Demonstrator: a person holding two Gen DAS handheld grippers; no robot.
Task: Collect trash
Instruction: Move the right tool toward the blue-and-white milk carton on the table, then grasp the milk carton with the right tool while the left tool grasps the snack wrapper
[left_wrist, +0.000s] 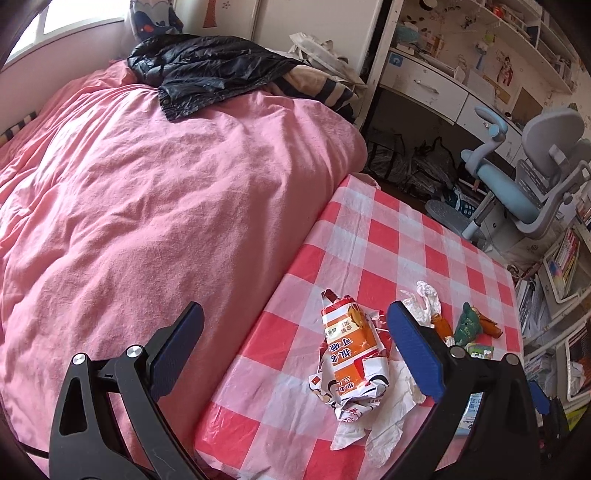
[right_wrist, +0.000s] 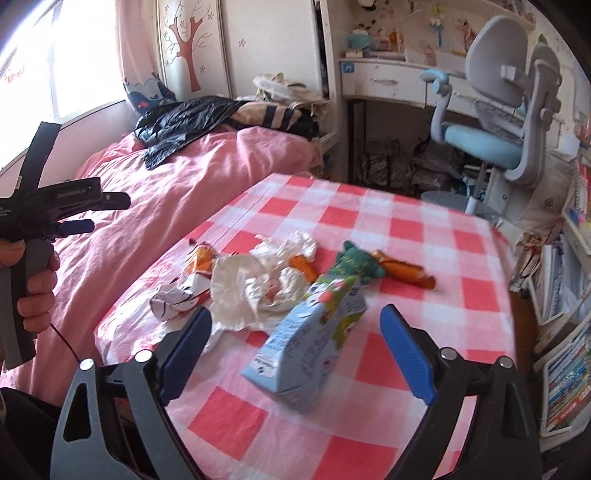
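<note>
A bed (left_wrist: 147, 184) under a pink quilt fills the left side, with a black jacket (left_wrist: 207, 70) lying crumpled at its far end. The left gripper (left_wrist: 295, 354) hangs over the seam where the bed meets the tabletop (left_wrist: 388, 236), its fingers (left_wrist: 177, 347) spread wide and released, holding nothing; in the right wrist view a hand (right_wrist: 35, 280) grips its handle at the far left. The tabletop, covered in a red-and-white checked cloth, stands just beside the bed on the right. The trash lies in a loose cluster on its near half: a crushed orange-and-white snack wrapper (left_wrist: 351, 347) at the left, crumpled white plastic (right_wrist: 258, 284) touching it and spreading right, then a small orange wrapper (right_wrist: 304, 266), a green wrapper (right_wrist: 354, 264) and a longer orange wrapper (right_wrist: 406, 271) at the right end. Nearer than these, a light blue drink carton (right_wrist: 310, 332) lies tilted on the cloth, between the spread, released fingers (right_wrist: 406, 354) of the right gripper (right_wrist: 295, 350), which touch nothing. Far right, a grey and blue desk chair (right_wrist: 498, 110) stands by a white desk (right_wrist: 388, 77), with bookshelves (right_wrist: 569, 369) along the right edge.
</note>
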